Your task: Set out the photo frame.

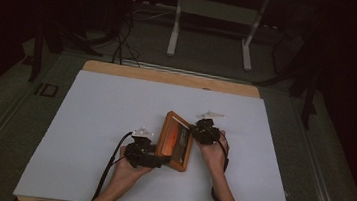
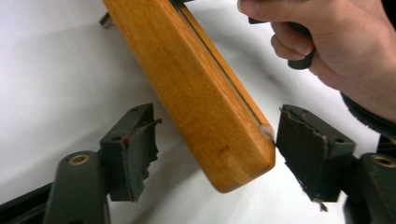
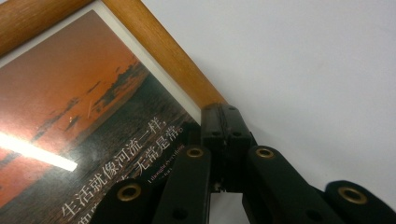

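On the white table, wooden picture frame propped up between both hands, right claw clamped tight on its edge, left claw wide open — frame corner sitting between its pads, not squeezed.

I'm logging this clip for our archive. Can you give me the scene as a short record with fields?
setting: white table top on a wooden board
object: wooden picture frame with a sunset print, tilted up on its edge
left hand-held gripper: jaws open, one on each side of the frame's corner, pads not pressing
right hand-held gripper: jaws shut, at the frame's wooden edge; whether they pinch it cannot be told
also on table: small clear piece beyond the frame
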`<state>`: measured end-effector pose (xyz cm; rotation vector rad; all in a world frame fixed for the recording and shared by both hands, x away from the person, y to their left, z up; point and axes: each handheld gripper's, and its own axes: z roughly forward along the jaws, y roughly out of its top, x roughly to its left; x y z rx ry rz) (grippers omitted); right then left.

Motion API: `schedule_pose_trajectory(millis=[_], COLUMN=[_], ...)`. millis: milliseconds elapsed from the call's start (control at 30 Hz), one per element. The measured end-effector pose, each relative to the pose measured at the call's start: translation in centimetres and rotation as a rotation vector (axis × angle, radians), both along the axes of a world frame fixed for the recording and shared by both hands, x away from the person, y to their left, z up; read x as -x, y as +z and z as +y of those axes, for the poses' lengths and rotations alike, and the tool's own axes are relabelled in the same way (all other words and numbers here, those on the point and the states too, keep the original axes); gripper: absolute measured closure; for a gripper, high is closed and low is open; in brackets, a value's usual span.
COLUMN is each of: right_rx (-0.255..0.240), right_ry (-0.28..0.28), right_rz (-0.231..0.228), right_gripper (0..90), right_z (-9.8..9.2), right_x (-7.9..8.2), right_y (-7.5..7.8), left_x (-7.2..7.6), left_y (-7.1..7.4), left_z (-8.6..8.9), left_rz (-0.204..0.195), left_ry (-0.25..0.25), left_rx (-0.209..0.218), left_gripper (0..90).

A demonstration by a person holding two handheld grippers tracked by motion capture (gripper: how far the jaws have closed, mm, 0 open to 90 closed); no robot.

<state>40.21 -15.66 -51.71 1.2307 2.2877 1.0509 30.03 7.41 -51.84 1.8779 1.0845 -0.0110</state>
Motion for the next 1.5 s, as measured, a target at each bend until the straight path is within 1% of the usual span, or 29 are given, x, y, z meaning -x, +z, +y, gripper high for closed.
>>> schedule_pose_trajectory(millis=[133,200,300,367,567,667,800,867,1033,1167,1233,1267,1300,1333,1400,1500], right_rx=[-0.001,-0.001,-0.004,-0.004,-0.001,0.003,0.017,0.028,0.024,0.018,0.016,0.016,0.015,0.015,0.007,-0.008], right_ry=[-0.002,-0.004,-0.006,-0.006,-0.001,0.003,0.008,0.015,0.041,0.055,0.061,0.061,0.067,0.078,0.085,0.088], right_rz=[-0.001,-0.001,-0.004,-0.005,-0.004,-0.003,-0.005,-0.004,-0.024,-0.046,-0.058,-0.058,-0.064,-0.079,-0.094,-0.107], right_gripper=[89.8,89.7,89.7,89.8,89.7,89.6,86.6,80.9,70.8,66.5,62.9,62.9,60.9,59.5,58.3,57.2], right_z=[0.0,0.0,0.0,0.0,0.0,0.0,-0.1,-0.3,-1.1,-1.9,-2.3,-2.3,-2.6,-3.1,-3.7,-4.6], right_x=[0.0,0.0,0.1,0.1,0.1,0.0,0.1,0.3,1.2,2.2,2.7,2.7,3.0,3.7,4.4,5.2], right_y=[0.0,0.0,0.0,-0.1,0.0,0.0,0.1,0.3,1.0,1.8,2.3,2.3,2.5,3.0,3.4,4.1], left_x=[0.0,0.0,0.0,-0.2,-0.1,-0.1,-0.2,-0.3,-0.6,-0.7,-0.7,-0.7,-0.6,-0.6,-0.7,-0.7], left_y=[-0.1,-0.1,0.1,0.1,0.2,0.2,0.3,0.7,1.1,1.4,1.5,1.5,1.8,1.9,2.1,2.7], left_z=[-0.4,-0.6,-0.6,-0.5,-0.6,-0.6,-0.8,-1.0,-1.4,-1.7,-1.9,-1.9,-2.3,-2.5,-2.9,-3.8], left_rz=[0.003,-0.002,-0.005,0.015,0.019,0.026,0.021,0.015,0.010,0.004,-0.003,-0.003,-0.015,-0.018,-0.028,-0.052], left_ry=[0.012,0.015,0.039,0.046,0.063,0.058,0.049,0.043,0.034,0.030,0.028,0.028,0.023,0.021,0.003,-0.022], left_rx=[0.016,0.019,0.029,0.046,0.042,0.047,0.051,0.030,0.013,0.001,-0.005,-0.005,-0.018,-0.020,-0.024,-0.045], left_gripper=[34.0,38.1,44.9,47.7,48.9,49.7,51.7,52.1,54.1,55.2,55.9,56.4,56.4,57.9,60.5,63.6])
